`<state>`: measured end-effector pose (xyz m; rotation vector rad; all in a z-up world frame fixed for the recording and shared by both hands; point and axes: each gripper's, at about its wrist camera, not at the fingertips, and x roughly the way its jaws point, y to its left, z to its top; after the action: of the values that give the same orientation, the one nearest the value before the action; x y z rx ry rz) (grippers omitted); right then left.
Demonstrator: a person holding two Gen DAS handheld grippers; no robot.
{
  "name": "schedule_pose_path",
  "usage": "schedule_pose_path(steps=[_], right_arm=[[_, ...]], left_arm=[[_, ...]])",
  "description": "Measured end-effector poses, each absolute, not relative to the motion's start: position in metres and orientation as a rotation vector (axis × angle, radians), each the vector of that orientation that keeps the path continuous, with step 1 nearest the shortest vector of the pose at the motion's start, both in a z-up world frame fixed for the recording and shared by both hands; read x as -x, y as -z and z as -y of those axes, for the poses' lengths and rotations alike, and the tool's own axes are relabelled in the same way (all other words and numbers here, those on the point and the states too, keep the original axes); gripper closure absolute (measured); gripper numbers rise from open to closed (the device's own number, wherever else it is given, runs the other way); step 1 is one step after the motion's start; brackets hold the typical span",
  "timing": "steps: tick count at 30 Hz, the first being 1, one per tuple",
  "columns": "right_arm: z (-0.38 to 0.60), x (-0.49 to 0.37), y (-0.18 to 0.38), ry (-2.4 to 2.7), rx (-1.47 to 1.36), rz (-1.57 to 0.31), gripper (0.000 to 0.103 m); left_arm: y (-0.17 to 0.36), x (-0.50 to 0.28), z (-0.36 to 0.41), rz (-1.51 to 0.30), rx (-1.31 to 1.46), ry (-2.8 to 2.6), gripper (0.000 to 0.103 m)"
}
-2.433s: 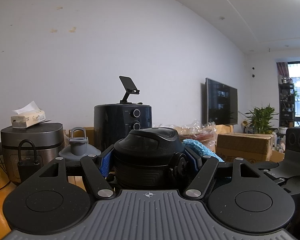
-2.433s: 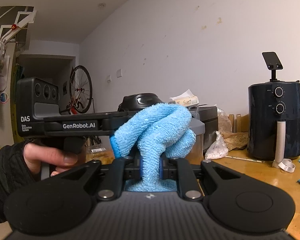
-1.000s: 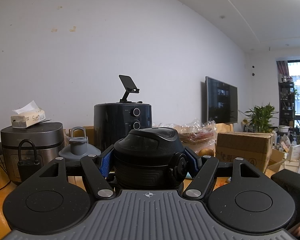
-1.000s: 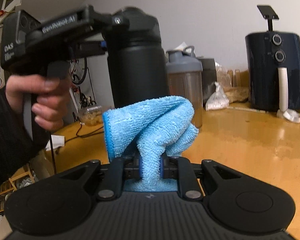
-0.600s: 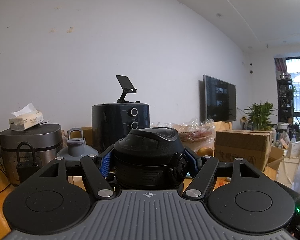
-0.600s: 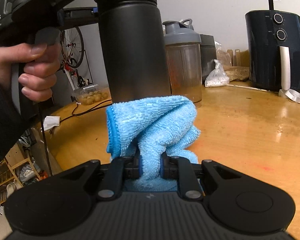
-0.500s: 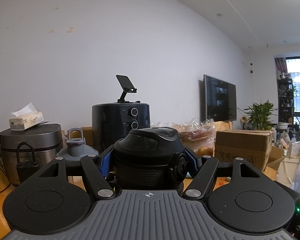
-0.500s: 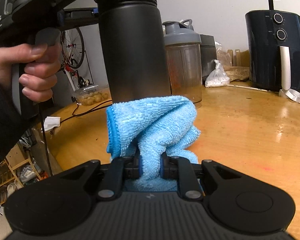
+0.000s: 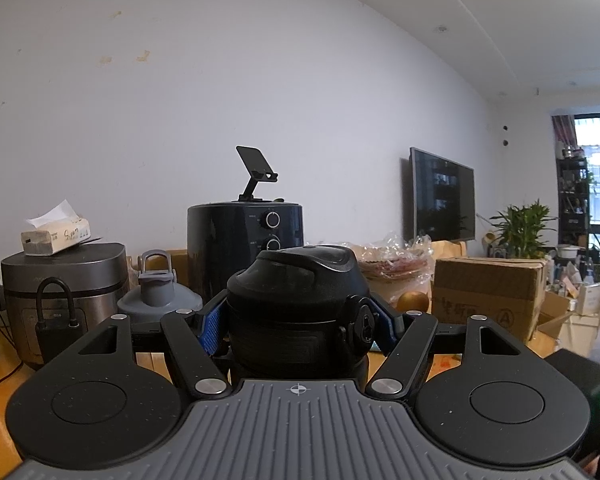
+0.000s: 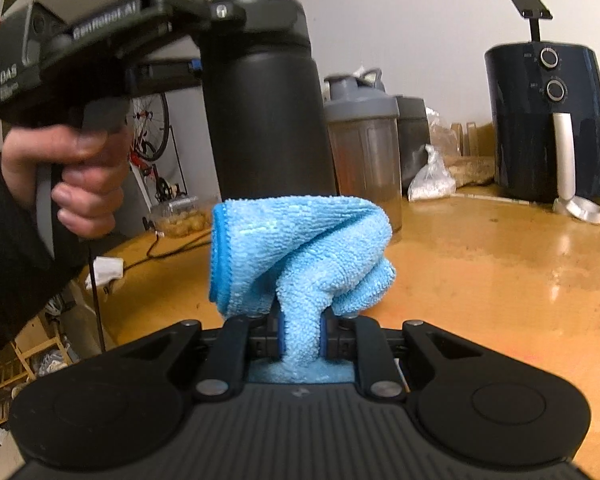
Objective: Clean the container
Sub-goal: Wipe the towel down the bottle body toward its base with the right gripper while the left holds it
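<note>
The left gripper (image 9: 298, 320) has its jaws clamped on the neck of a black flask (image 10: 266, 120), just under the domed flip lid, one blue-faced pad on each side. In the right wrist view the flask stands upright in the air above the tabletop (image 10: 500, 264), long axis vertical, lid uppermost, its base hidden behind the cloth. A person's left hand (image 10: 76, 176) in a dark sleeve grips the handle of that gripper at the far left.

The right gripper (image 10: 300, 338) has its jaws pressed together on a light-blue microfibre cloth (image 10: 300, 256) — the cloth bunches up above the pads into a thick folded wad with a darker blue hem on its left edge. The wad sits in front of the lower part of the flask; whether it touches the wall cannot be told.

Behind the flask, on the far side of the tabletop, stands a grey-lidded shaker bottle (image 10: 360, 148), upright, with a tied plastic bag (image 10: 430, 180) just to its right. Farther right is a dark air fryer (image 10: 548, 120) with two dials and a phone stand (image 10: 530, 12) on top.

From the left wrist view, a rice cooker (image 9: 64, 280) carries a tissue box (image 9: 56, 234) at the left — a wall-mounted television (image 9: 442, 196), a cardboard box (image 9: 488, 296) and a potted plant (image 9: 520, 224) lie to the right.
</note>
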<state>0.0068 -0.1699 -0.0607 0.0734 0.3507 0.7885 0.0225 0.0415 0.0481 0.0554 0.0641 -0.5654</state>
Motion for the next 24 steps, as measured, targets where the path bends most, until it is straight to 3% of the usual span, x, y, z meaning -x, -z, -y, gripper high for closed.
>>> schedule_pose_path(steps=[24], right_arm=[[0.177, 0.008, -0.003, -0.789, -0.110, -0.118, 0.093]], left_arm=[[-0.046, -0.023, -0.031, -0.068, -0.058, 0.570, 0.035]])
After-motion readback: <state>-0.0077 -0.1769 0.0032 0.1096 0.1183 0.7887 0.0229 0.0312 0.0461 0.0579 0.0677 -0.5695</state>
